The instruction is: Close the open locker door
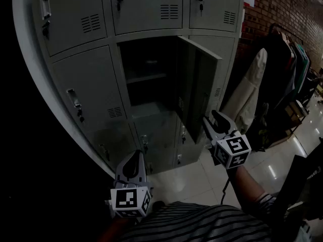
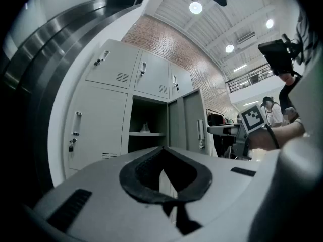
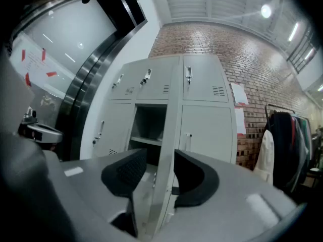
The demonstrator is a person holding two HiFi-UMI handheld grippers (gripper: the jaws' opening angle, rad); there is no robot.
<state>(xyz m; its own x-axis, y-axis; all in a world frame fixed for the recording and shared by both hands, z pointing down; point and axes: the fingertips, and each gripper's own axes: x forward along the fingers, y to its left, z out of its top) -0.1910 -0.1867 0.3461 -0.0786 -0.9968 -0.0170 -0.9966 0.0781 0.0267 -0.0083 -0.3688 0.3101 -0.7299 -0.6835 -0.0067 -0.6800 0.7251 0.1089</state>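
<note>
R claw (image 1: pixel 212 118) open w/ locker door (image 1: pixel 199 84) edge between – L claw (image 1: pixel 135 155) shut, empty.

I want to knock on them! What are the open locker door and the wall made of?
The open locker door looks like painted sheet metal: flat matte grey, thin edge. The wall looks like bare red brick, mortar lines showing.

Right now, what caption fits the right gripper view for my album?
Open right gripper lines up with the edge of the open locker door.
</note>
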